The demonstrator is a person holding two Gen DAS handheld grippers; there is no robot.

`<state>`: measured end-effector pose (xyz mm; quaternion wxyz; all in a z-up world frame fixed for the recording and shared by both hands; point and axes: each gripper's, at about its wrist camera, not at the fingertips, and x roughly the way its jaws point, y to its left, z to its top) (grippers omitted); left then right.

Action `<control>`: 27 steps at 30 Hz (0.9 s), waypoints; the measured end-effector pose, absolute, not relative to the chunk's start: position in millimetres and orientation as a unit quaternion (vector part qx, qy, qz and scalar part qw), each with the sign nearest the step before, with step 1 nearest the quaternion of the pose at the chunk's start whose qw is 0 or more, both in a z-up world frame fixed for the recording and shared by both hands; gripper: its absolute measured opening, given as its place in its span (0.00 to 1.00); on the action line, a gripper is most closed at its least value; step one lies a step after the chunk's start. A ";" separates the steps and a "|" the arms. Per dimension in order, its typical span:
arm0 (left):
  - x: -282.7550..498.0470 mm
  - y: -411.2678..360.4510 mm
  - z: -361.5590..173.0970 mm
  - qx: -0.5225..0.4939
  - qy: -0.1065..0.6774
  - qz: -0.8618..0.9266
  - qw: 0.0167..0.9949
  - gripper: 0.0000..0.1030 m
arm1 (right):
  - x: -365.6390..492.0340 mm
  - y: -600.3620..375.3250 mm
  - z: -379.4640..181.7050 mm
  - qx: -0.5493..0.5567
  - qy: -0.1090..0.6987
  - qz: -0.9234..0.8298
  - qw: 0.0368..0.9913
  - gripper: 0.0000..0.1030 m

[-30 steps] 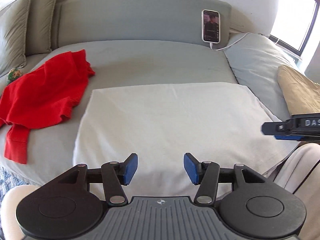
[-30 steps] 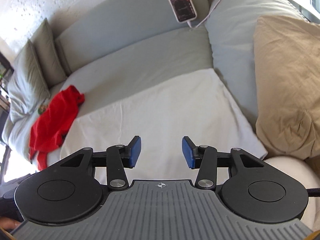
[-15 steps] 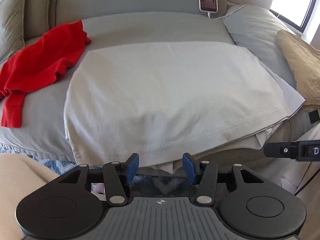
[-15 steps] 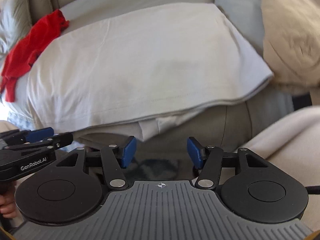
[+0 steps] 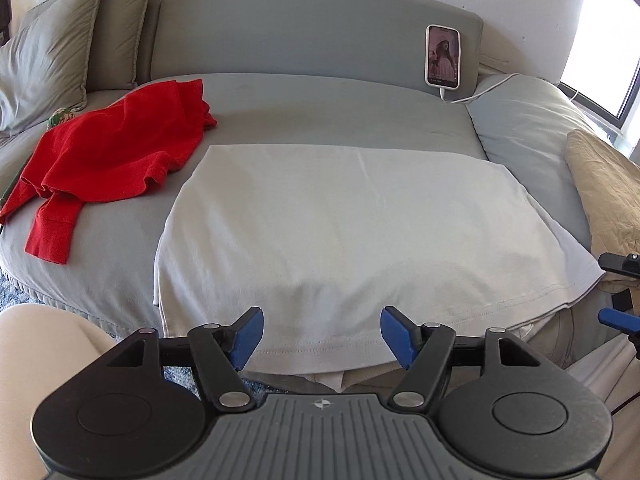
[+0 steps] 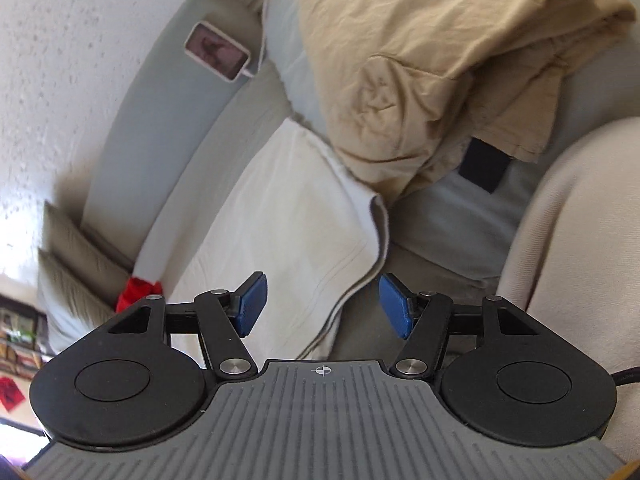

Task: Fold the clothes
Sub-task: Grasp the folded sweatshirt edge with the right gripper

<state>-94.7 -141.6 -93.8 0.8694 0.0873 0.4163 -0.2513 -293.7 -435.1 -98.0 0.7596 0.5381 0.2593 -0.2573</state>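
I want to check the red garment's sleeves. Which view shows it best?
Left wrist: the red garment lies crumpled on the sofa, one sleeve hanging forward. The right wrist view catches only a small red scrap past the white shirt.

Ahead of your left gripper, spread wide with nothing between its pads, the white shirt lies flat and leaves open room above. The red garment crowds the left side. On the right, the tan pile presses against the shirt's edge, close to your right gripper. The phone stands well back.
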 end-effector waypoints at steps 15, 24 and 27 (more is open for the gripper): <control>-66.7 -167.0 -117.9 0.063 0.450 -0.287 0.843 0.60 | -238.7 -450.4 -141.8 0.465 0.263 -0.286 0.796 0.54; -65.4 -167.5 -128.2 0.073 0.460 -0.296 0.834 0.62 | -230.1 -452.8 -165.6 0.454 0.206 -0.287 0.818 0.13; -64.5 -166.9 -128.3 0.074 0.460 -0.299 0.832 0.62 | -231.4 -451.0 -163.6 0.459 0.205 -0.283 0.817 0.08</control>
